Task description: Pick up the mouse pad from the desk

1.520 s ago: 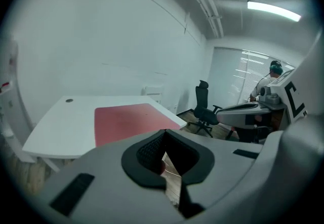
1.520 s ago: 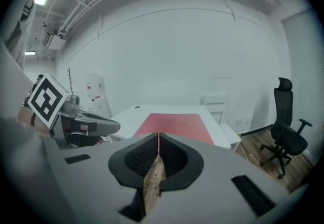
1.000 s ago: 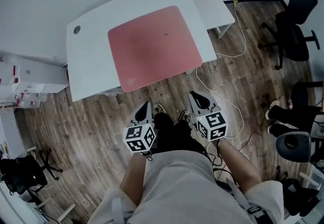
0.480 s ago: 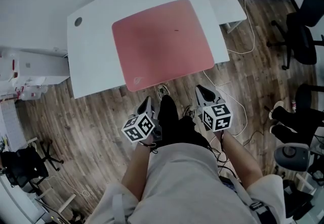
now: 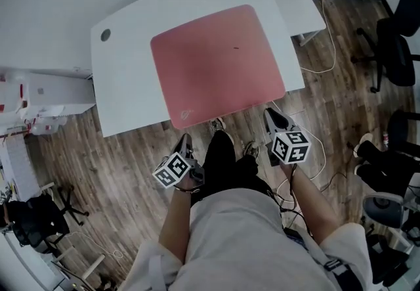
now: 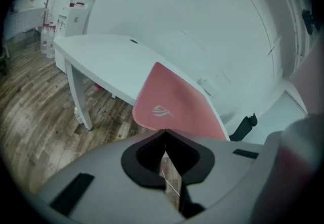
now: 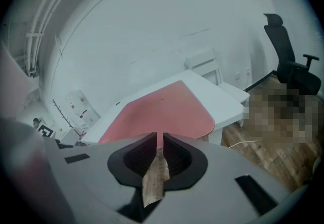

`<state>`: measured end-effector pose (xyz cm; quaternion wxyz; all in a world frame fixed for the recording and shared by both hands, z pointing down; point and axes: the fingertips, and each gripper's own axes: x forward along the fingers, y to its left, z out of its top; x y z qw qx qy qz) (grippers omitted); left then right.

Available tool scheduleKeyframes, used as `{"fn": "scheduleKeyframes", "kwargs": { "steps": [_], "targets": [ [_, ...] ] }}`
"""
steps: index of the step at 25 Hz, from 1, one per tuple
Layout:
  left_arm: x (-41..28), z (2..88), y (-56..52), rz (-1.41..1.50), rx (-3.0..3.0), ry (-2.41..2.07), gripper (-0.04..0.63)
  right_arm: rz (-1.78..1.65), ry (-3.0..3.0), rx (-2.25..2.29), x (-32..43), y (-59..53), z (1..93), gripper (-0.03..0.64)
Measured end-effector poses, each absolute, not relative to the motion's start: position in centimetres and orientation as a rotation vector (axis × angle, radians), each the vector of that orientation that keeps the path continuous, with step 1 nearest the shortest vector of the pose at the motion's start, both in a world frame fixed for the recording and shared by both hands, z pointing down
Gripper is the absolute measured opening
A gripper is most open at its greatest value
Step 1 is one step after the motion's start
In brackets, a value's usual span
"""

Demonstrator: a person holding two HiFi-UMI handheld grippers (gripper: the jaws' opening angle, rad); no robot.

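On the right half of the white desk point(image 5: 125, 92) lies the pink mouse pad point(image 5: 216, 63), flat, with its long axis along the desk's length and its logo corner at the near edge. Your head view takes in the whole pad and a round hole point(image 5: 105, 35) by the desk's far left corner. Only your left gripper view shows the logo corner jutting past that near edge. Your left gripper point(image 5: 186, 145) hangs short of the desk, jaws pressed together and empty. Your right gripper point(image 5: 270, 115) is below the pad's near right corner, its jaws all but touching with nothing between them.
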<state>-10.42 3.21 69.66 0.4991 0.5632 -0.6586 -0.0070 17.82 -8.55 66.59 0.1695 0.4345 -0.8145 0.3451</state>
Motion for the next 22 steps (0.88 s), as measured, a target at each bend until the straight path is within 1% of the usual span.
{"fn": "scheduleKeyframes", "kwargs": {
  "steps": [1, 3, 4, 5, 7, 8, 12, 18, 22],
  "targets": [
    [-10.9, 70.1, 3.4, -0.006, 1.359, -1.595, 0.011, 0.988, -2.312, 1.242, 18.1, -8.9, 66.7, 0.054],
    [-11.5, 70.8, 3.4, -0.023, 1.348, -1.575, 0.012, 1.030, -2.294, 1.257, 18.8, -9.5, 67.1, 0.134],
    [-11.6, 71.1, 3.4, -0.043, 1.338, -1.561, 0.014, 1.057, -2.281, 1.269, 19.3, -9.9, 67.4, 0.147],
    [-11.7, 71.4, 3.3, -0.064, 1.329, -1.550, 0.024, 1.089, -2.265, 1.289, 19.9, -10.2, 67.7, 0.151],
    [-12.0, 71.7, 3.1, -0.110, 1.316, -1.534, 0.116, 1.176, -2.228, 1.344, 21.2, -10.7, 68.5, 0.158],
    [-12.2, 71.8, 2.9, -0.142, 1.311, -1.524, 0.144, 1.223, -2.208, 1.371, 21.8, -10.9, 68.8, 0.161],
    [-13.1, 72.3, 2.1, -0.275, 1.253, -1.464, 0.224, 1.345, -2.138, 1.449, 23.5, -11.9, 70.1, 0.179],
    [-13.2, 73.0, 0.9, -0.270, 1.263, -1.396, 0.262, 1.438, -2.077, 1.502, 24.4, -13.0, 71.8, 0.189],
    [-12.4, 73.9, -0.2, -0.284, 1.251, -1.354, 0.267, 1.489, -2.039, 1.529, 25.0, -13.5, 72.8, 0.189]
  ]
}}
